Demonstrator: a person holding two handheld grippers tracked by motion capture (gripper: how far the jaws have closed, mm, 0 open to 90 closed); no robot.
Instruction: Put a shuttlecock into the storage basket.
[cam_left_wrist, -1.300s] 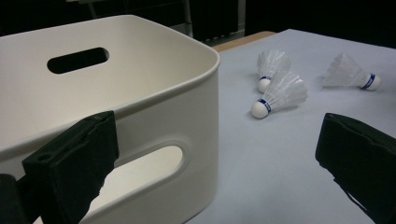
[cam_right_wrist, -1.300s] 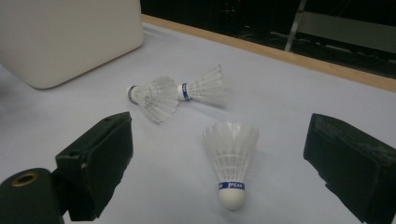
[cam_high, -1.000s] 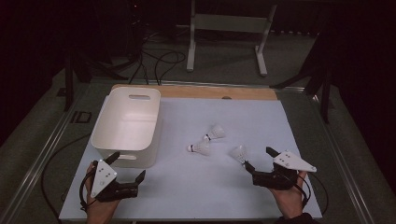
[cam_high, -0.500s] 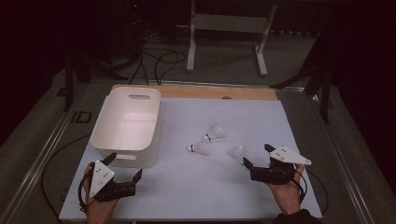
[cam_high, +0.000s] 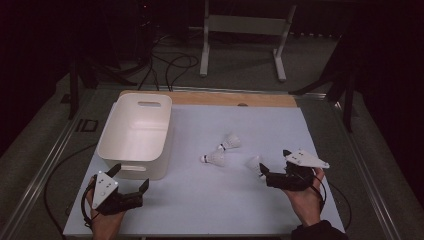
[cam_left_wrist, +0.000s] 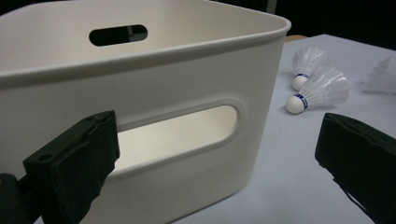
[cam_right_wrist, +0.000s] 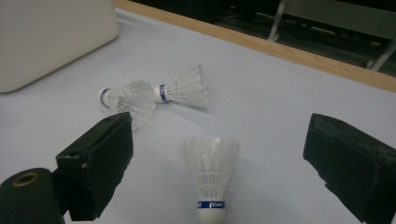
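The right tool (cam_right_wrist: 215, 168) stood released around the nearest shuttlecock (cam_right_wrist: 211, 179), low in the frame on the worktop (cam_right_wrist: 280, 102); clenching off-centre would likely crush its feathers or flick it away.

Right gripper (cam_high: 267, 172) has shifted left toward mid-frame, closing on the nearest shuttlecock (cam_high: 254, 162); jaws wide, tips now just beside its skirt. Left gripper (cam_high: 131, 185) has dropped slightly toward the lower left edge.
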